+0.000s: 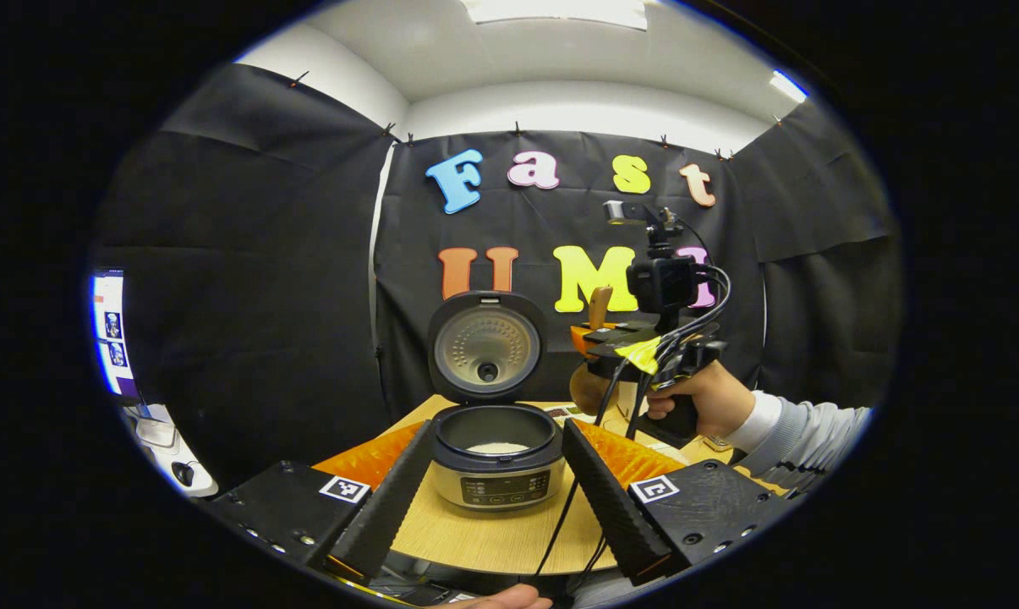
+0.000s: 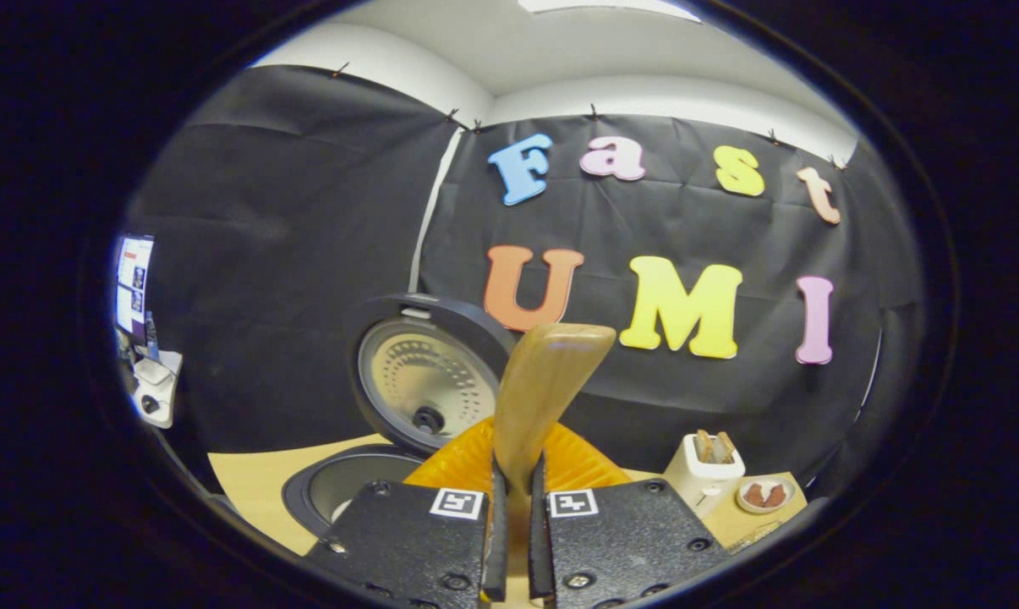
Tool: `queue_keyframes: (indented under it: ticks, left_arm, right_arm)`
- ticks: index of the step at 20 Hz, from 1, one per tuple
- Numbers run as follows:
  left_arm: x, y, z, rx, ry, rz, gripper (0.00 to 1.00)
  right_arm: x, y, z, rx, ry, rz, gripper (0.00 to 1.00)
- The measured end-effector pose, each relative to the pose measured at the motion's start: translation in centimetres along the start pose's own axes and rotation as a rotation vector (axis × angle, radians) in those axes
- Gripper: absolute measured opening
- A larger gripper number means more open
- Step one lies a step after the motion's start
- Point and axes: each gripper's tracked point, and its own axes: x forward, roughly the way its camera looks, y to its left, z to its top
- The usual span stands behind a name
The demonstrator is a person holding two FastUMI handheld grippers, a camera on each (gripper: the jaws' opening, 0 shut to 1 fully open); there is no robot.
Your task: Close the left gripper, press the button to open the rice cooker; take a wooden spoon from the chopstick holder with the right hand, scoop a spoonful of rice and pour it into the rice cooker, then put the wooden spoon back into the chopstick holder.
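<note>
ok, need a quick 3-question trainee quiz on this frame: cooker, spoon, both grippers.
1. True or false: the hinged lid of the round silver-and-black rice cooker is closed.
2. What does the right gripper hold? A) a metal fork B) a tan wooden spoon C) a glass cup
3. Fill in: the left gripper has its fingers ____.

Key:
1. False; the lid stands up, white rice shows in the pot.
2. B; the tan wooden spoon sits between its fingers.
3. Open.
</note>
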Motion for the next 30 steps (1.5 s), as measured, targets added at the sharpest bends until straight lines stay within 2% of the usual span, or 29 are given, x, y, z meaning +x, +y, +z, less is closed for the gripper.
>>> queue_keyframes:
  ticks: [10, 19, 20, 21, 24, 30]
  left_arm:
    - [2.7, -3.2, 2.1, -0.01, -0.053, -0.024, 0.96]
    - [6.3, -5.8, 1.8, -0.026, -0.047, -0.039, 0.96]
    - [6.6, -6.1, 1.8, -0.021, -0.048, -0.04, 0.96]
    - [7.0, -6.4, 1.7, -0.018, -0.047, -0.04, 0.96]
    - [7.9, -7.5, 1.1, -0.018, -0.031, -0.057, 0.96]
    - [9.0, -8.4, 0.4, -0.013, -0.002, -0.06, 0.96]
  right_arm:
    - [-5.3, -16.8, -1.3, 0.081, 0.015, -0.207, 0.16]
    - [-8.0, -30.6, -5.4, 0.127, 0.039, -0.41, 0.16]
    - [-8.1, -31.7, -6.1, 0.138, 0.05, -0.424, 0.19]
    - [-8.2, -32.8, -6.9, 0.149, 0.058, -0.433, 0.16]
    - [-8.3, -35.9, -9.5, 0.153, 0.096, -0.478, 0.17]
    - [-7.9, -38.4, -16.0, 0.236, 0.177, -0.51, 0.17]
